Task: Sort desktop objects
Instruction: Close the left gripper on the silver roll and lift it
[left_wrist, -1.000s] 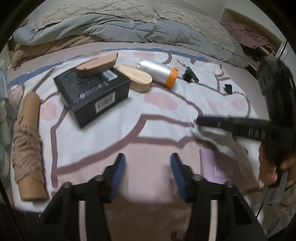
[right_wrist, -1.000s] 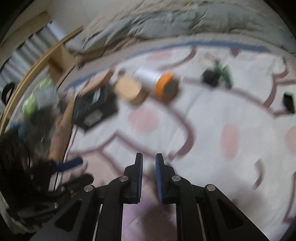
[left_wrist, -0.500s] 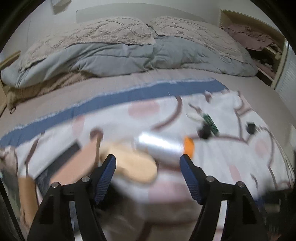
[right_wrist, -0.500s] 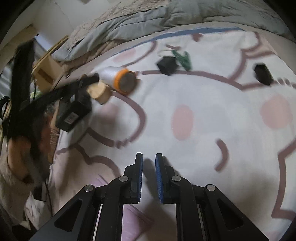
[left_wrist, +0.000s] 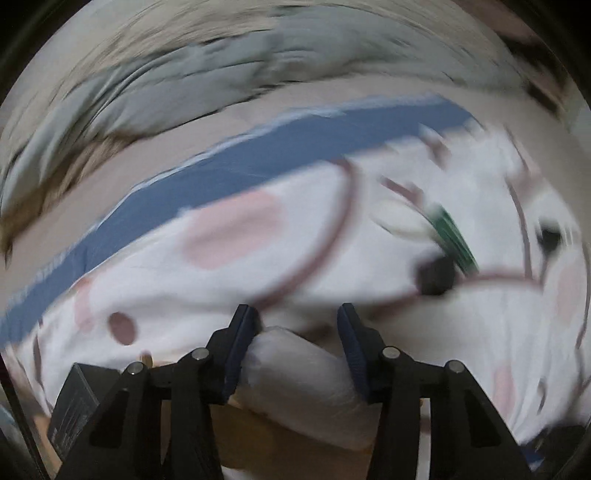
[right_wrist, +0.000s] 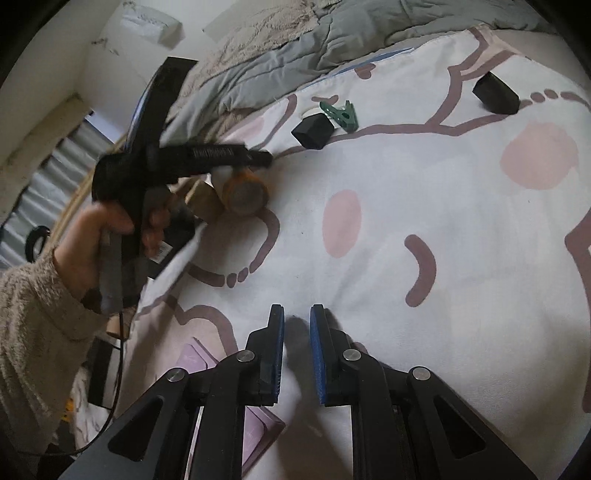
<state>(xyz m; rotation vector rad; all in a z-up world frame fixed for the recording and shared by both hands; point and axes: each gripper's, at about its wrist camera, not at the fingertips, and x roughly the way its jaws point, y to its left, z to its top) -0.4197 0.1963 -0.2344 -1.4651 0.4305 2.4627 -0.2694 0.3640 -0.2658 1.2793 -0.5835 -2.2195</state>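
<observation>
The silvery bottle with the orange cap lies on its side on the bed's cartoon-print sheet, and in the left wrist view its pale body sits right between the left tongs. Those jaws are closing on it: the left pad looks to be against it, the right pad is a touch clear, though the blur leaves that unsure. It looks light and stiff, smooth and round, so likely to roll or slip; across the middle of the barrel, clear of the cap, seems the safest hold. A tan wooden piece lies touching it, and a black box sits just beside, both crowding the approach. Further out, a green clip rests against a small black block, with another black block well apart. The right tongs hang empty over bare sheet, pressed nearly together, a purple card below them. Grey duvet is bunched behind.
</observation>
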